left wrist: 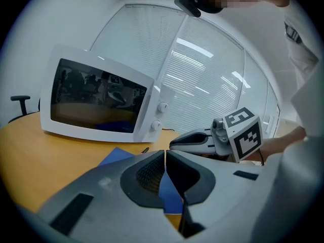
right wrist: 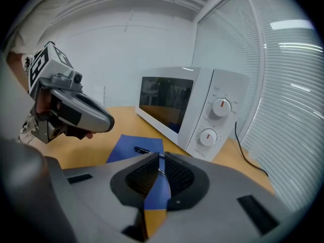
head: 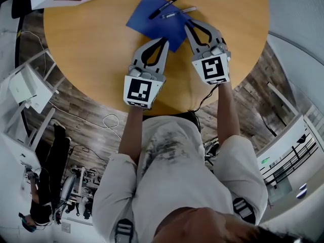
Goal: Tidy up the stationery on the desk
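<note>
A blue notebook (head: 154, 22) lies flat on the round wooden desk (head: 91, 44), with a black pen (head: 166, 6) and a second, silver-tipped pen (head: 178, 13) on its far part. My left gripper (head: 164, 39) is shut with nothing between its jaws, its tips over the notebook's near edge. To its right, my right gripper (head: 188, 23) is also shut and holds nothing, its tips close to the silver-tipped pen. In the right gripper view the black pen (right wrist: 145, 150) lies on the notebook (right wrist: 132, 145) just beyond the jaws (right wrist: 159, 158). The left gripper view has the notebook (left wrist: 117, 156) under its closed jaws (left wrist: 165, 153).
A white microwave (right wrist: 195, 110) stands at the back of the desk, its cable (right wrist: 244, 148) trailing over the tabletop. The desk's front edge is close to the person's body. A chair armrest (left wrist: 20, 101) shows beyond the desk. White shelving (head: 25, 90) and floor cables lie at the left.
</note>
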